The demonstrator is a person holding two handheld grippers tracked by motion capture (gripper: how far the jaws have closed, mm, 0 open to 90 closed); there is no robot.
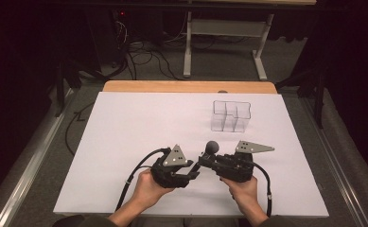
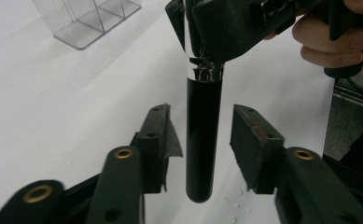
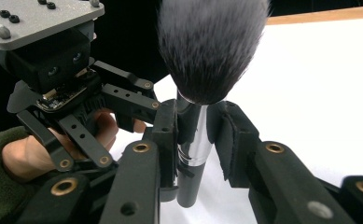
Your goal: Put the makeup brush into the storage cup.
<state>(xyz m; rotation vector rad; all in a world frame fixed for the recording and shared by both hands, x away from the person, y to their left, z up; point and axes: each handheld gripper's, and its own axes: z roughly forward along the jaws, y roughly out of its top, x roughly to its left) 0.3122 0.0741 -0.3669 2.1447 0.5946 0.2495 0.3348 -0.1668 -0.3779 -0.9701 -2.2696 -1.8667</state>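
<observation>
right claw (image 3: 193, 135) clamped silver ferrule of black-handled, soft-bristled makeup brush (image 3: 212, 51) | left claw (image 2: 202, 140) wide around handle, centre frame | light, slippery; grip ferrule, spare bristles

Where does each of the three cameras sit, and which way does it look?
High view: above the person's side, facing forward and down on the white table; forearms and both hands show.
Left gripper view: on the left gripper, its open jaws flanking the brush handle.
Right gripper view: on the right gripper, clamping the makeup brush; a hand shows.
All share the brush.
</observation>
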